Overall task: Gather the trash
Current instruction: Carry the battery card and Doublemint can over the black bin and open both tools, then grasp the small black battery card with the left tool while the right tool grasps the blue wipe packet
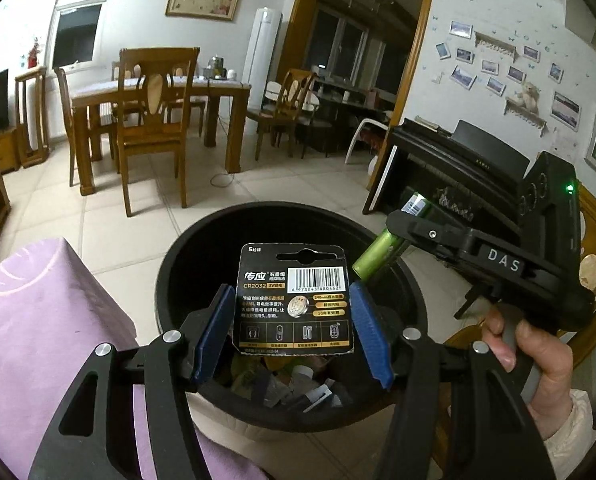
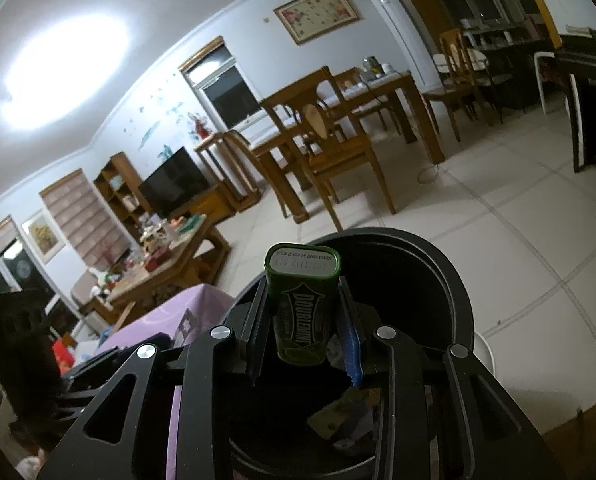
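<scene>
My left gripper (image 1: 292, 322) is shut on a black battery card (image 1: 296, 300) marked CR2032 and holds it upright over the open black trash bin (image 1: 202, 240). My right gripper (image 2: 303, 316) is shut on a green Doublemint gum container (image 2: 301, 304), also above the bin (image 2: 429, 256). In the left wrist view the right gripper (image 1: 401, 232) comes in from the right with the green container (image 1: 377, 252) over the bin's far right rim. Several bits of trash (image 1: 294, 388) lie in the bin's bottom.
A purple cloth (image 1: 46, 320) covers a surface to the left of the bin. A wooden dining table (image 1: 158, 92) with chairs stands behind on the tiled floor. A black piano (image 1: 457, 168) is at the right. A cluttered coffee table (image 2: 158, 256) is far left.
</scene>
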The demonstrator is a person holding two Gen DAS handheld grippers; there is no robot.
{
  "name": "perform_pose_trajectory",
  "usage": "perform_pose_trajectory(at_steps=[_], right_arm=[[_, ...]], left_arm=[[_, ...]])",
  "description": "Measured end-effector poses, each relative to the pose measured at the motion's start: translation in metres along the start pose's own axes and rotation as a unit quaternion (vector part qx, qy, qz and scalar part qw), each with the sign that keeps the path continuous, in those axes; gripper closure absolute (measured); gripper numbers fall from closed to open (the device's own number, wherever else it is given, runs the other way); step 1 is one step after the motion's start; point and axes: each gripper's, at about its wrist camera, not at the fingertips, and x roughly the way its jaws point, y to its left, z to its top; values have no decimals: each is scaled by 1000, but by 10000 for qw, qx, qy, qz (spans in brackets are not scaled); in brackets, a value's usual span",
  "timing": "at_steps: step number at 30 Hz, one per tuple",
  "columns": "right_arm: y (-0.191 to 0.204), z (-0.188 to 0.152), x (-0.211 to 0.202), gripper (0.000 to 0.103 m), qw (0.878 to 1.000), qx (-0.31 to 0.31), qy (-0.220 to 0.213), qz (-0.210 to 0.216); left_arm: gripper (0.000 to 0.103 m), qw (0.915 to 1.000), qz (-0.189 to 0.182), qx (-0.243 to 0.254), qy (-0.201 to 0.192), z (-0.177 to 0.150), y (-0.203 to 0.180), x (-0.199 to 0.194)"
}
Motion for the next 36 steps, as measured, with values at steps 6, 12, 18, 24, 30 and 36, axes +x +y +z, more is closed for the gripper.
perform_pose_trajectory(at_steps=[6, 12, 18, 24, 30, 36], right_arm=[[1, 1, 3, 29, 9998, 97, -82, 128], [4, 4, -8, 16, 9992, 122, -338, 160], [19, -5, -13, 15, 9994, 3, -208, 292], [68, -23, -3, 14, 9977, -280, 158, 597], [154, -58, 20, 14, 9800, -1169, 984, 1275], [257, -116, 47, 14, 9305, -2325, 1948, 2054]], left_arm=[[15, 9998, 109, 131, 124, 8, -9, 8], [5, 9988, 346, 322, -156, 9, -10, -13], [5, 9986, 408, 241, -227, 2, 2, -49], [5, 9977, 639, 136, -192, -24, 24, -96], [5, 9956, 918, 68, -176, -53, 57, -150], [5, 9913, 1305, -112, 157, -98, 117, -212]])
